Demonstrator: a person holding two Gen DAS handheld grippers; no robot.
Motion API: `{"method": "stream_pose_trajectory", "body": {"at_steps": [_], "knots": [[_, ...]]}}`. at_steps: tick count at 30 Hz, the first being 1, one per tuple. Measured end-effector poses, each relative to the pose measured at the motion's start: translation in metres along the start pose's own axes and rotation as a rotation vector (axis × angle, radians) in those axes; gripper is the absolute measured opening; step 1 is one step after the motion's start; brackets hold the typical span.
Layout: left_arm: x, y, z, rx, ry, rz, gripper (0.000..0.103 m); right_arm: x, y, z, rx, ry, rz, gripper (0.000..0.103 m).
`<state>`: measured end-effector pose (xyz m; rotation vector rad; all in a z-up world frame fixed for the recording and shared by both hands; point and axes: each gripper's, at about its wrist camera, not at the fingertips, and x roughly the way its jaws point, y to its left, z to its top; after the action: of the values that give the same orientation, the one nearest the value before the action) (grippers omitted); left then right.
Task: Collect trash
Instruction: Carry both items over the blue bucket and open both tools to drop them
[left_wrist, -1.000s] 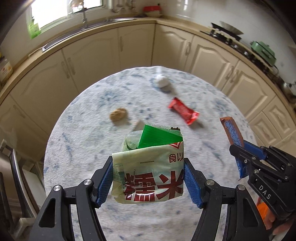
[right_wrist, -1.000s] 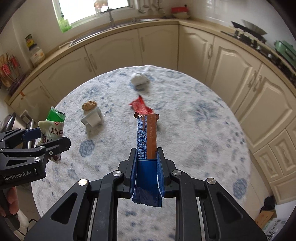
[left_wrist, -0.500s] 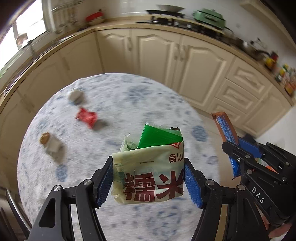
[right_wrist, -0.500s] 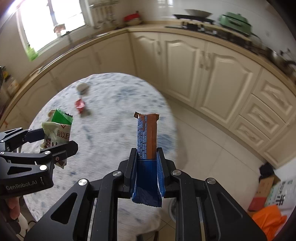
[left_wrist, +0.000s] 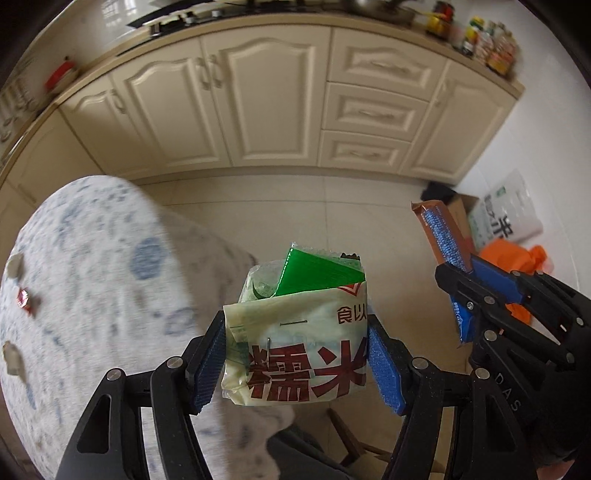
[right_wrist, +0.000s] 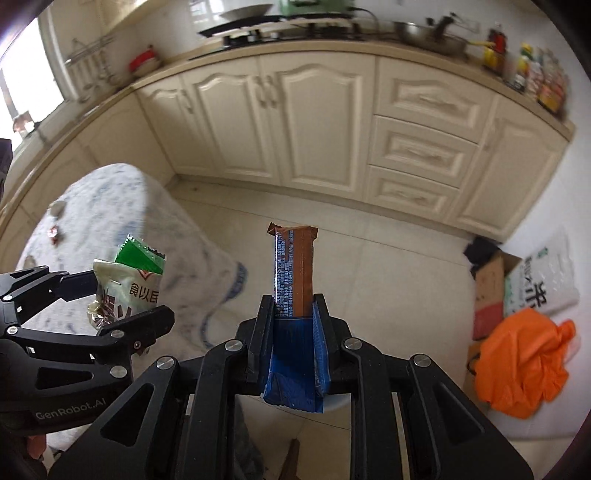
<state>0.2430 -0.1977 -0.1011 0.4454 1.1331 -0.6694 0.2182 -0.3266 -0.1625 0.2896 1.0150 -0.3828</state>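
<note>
My left gripper (left_wrist: 295, 354) is shut on a pale yellow-green food bag (left_wrist: 295, 339) with red characters and a green wrapper sticking out of its top; it also shows in the right wrist view (right_wrist: 125, 288). My right gripper (right_wrist: 293, 314) is shut on a brown and blue snack wrapper (right_wrist: 293, 269) held upright, which also shows in the left wrist view (left_wrist: 443, 240). Both are held in the air over the tiled floor, off the round table (left_wrist: 92, 266). A red wrapper (left_wrist: 25, 299) and other small scraps remain on the table.
Cream kitchen cabinets (right_wrist: 314, 122) run along the back. An orange plastic bag (right_wrist: 524, 362), a cardboard box (right_wrist: 491, 291) and a white rice sack (right_wrist: 543, 284) sit on the floor at the right. A chair's wooden leg (left_wrist: 343, 435) shows below.
Both grippers have swung to the right, away from the table and toward the floor by the cabinets, each still holding its trash. The orange bag and box have come into view.
</note>
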Motion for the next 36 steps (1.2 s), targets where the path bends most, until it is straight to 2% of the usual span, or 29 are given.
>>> {"method": "stream_pose_trajectory", "body": {"at_steps": [6, 12, 19, 24, 26, 36], "knots": [[0.041, -0.038, 0.018, 0.063, 0.057, 0.001, 0.066, 0.011, -0.035, -0.017, 0.046, 0.023, -0.072, 0.019], [0.08, -0.053, 0.041, 0.092, 0.099, -0.001, 0.066, 0.02, -0.053, -0.028, 0.079, 0.03, -0.136, 0.019], [0.112, -0.066, 0.053, 0.092, 0.134, 0.0, 0.069, 0.03, -0.066, -0.034, 0.121, 0.052, -0.122, 0.019], [0.121, -0.063, 0.056, 0.07, 0.156, -0.026, 0.076, 0.034, -0.064, -0.035, 0.123, 0.065, -0.118, 0.019], [0.121, -0.059, 0.057, 0.076, 0.153, -0.007, 0.079, 0.035, -0.063, -0.037, 0.116, 0.068, -0.113, 0.019], [0.106, -0.037, 0.043, 0.021, 0.137, 0.012, 0.079, 0.044, -0.046, -0.037, 0.089, 0.095, -0.102, 0.021]]}}
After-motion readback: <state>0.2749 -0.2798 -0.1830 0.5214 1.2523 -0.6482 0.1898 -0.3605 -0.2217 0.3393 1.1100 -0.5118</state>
